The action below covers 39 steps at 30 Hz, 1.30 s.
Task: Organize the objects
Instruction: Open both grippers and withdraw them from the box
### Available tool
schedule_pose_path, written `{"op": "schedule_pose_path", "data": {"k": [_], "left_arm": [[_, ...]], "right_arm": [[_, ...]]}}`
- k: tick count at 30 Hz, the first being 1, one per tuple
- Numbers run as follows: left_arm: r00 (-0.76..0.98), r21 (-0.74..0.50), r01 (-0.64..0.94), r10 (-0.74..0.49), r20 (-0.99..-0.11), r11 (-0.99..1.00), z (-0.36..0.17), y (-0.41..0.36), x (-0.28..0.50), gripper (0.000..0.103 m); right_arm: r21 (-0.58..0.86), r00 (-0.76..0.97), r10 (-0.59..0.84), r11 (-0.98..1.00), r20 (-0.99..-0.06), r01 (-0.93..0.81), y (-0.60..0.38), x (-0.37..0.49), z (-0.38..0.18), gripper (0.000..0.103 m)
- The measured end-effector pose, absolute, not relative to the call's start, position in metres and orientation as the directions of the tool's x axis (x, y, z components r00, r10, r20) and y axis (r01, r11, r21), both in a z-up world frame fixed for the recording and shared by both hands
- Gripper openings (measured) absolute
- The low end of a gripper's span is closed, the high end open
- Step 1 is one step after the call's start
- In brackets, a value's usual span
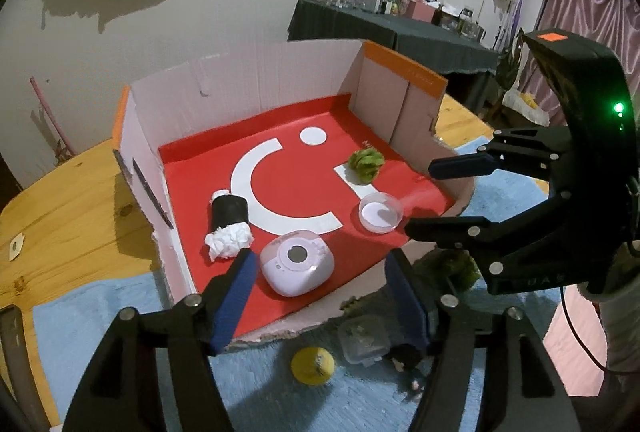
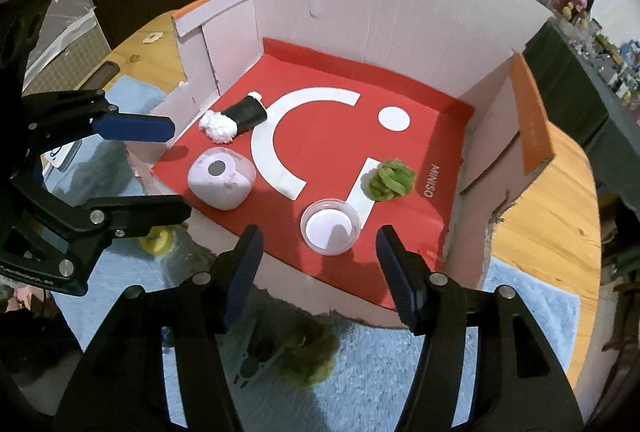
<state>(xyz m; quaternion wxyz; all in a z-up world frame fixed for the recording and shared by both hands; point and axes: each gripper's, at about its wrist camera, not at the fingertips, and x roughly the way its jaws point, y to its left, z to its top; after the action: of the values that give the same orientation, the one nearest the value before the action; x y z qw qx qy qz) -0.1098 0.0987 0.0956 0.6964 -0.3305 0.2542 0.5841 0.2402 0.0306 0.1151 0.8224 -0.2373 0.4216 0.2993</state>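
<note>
Between and just beyond released left fingers (image 1: 316,296), pale round-cornered device (image 1: 297,267); right fingers (image 2: 320,274) likewise released.

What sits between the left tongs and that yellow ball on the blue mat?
Nothing visible. The yellow ball lies on the blue mat just below the open, empty left tongs, outside the box's torn front edge, beside a small clear container.

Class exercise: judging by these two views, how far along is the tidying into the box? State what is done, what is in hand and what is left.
Done: the box holds a black roll, a lilac gadget, a round dish and a green scrunchie. In hand: nothing; the left gripper and right gripper stand open and empty. Left: a yellow ball, a clear tub and a dark green clump lie outside on the blue mat.
</note>
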Motion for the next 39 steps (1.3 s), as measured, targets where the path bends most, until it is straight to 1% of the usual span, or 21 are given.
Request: {"op": "schedule_pose_path", "data": {"k": [3, 5, 8, 11, 13, 16, 19, 21, 23, 26, 29, 33, 36, 39], "left_arm": [[0.18, -0.16, -0.983, 0.665, -0.725, 0.091, 0.102, 0.091, -0.11, 0.07], [0.173, -0.16, -0.984, 0.68, -0.712, 0.082, 0.106, 0.084, -0.111, 0.07], [0.157, -0.162, -0.985, 0.707, -0.69, 0.061, 0.111, 0.074, -0.111, 0.076], [0.132, -0.151, -0.988, 0.732, -0.668, 0.04, 0.116, 0.062, -0.11, 0.076], [0.116, -0.142, -0.989, 0.749, -0.653, 0.029, 0.119, 0.054, -0.107, 0.076], [0.108, -0.151, -0.988, 0.769, -0.63, 0.015, 0.122, 0.042, -0.105, 0.082], [0.082, -0.141, -0.99, 0.788, -0.61, -0.007, 0.123, 0.029, -0.101, 0.083], [0.07, -0.144, -0.989, 0.799, -0.598, -0.021, 0.123, 0.021, -0.1, 0.087], [0.076, -0.157, -0.987, 0.807, -0.585, -0.021, 0.123, 0.012, -0.099, 0.09], [0.065, -0.155, -0.987, 0.818, -0.571, -0.03, 0.122, -0.001, -0.094, 0.09], [0.056, -0.16, -0.986, 0.827, -0.559, -0.041, 0.12, -0.011, -0.089, 0.092], [0.01, -0.155, -0.984, 0.842, -0.539, -0.088, 0.116, -0.025, -0.084, 0.101], [-0.044, -0.132, -0.982, 0.851, -0.524, -0.132, 0.112, -0.033, -0.081, 0.103], [-0.092, -0.115, -0.978, 0.849, -0.521, -0.176, 0.106, -0.04, -0.078, 0.103]], "right_arm": [[-0.149, 0.494, 0.3, 0.717, -0.816, -0.681, 0.028, 0.234, 0.122, 0.065], [-0.148, 0.509, 0.31, 0.724, -0.803, -0.674, 0.025, 0.229, 0.127, 0.065], [-0.163, 0.539, 0.316, 0.73, -0.781, -0.664, 0.02, 0.218, 0.134, 0.066], [-0.188, 0.578, 0.319, 0.736, -0.751, -0.65, 0.016, 0.206, 0.14, 0.07], [-0.185, 0.591, 0.33, 0.741, -0.737, -0.645, 0.012, 0.199, 0.144, 0.071], [-0.175, 0.61, 0.353, 0.751, -0.709, -0.637, 0.004, 0.185, 0.149, 0.074], [-0.172, 0.639, 0.371, 0.762, -0.674, -0.624, -0.004, 0.171, 0.155, 0.077], [-0.174, 0.66, 0.377, 0.771, -0.65, -0.612, -0.009, 0.161, 0.157, 0.082], [-0.173, 0.681, 0.383, 0.782, -0.625, -0.599, -0.015, 0.151, 0.159, 0.084], [-0.171, 0.707, 0.39, 0.796, -0.59, -0.581, -0.023, 0.136, 0.157, 0.087], [-0.178, 0.735, 0.384, 0.81, -0.559, -0.558, -0.028, 0.125, 0.153, 0.093], [-0.181, 0.764, 0.382, 0.824, -0.52, -0.536, -0.034, 0.109, 0.147, 0.093], [-0.19, 0.789, 0.369, 0.839, -0.491, -0.51, -0.038, 0.1, 0.142, 0.098], [-0.18, 0.802, 0.375, 0.847, -0.466, -0.5, -0.043, 0.093, 0.137, 0.098]]}}
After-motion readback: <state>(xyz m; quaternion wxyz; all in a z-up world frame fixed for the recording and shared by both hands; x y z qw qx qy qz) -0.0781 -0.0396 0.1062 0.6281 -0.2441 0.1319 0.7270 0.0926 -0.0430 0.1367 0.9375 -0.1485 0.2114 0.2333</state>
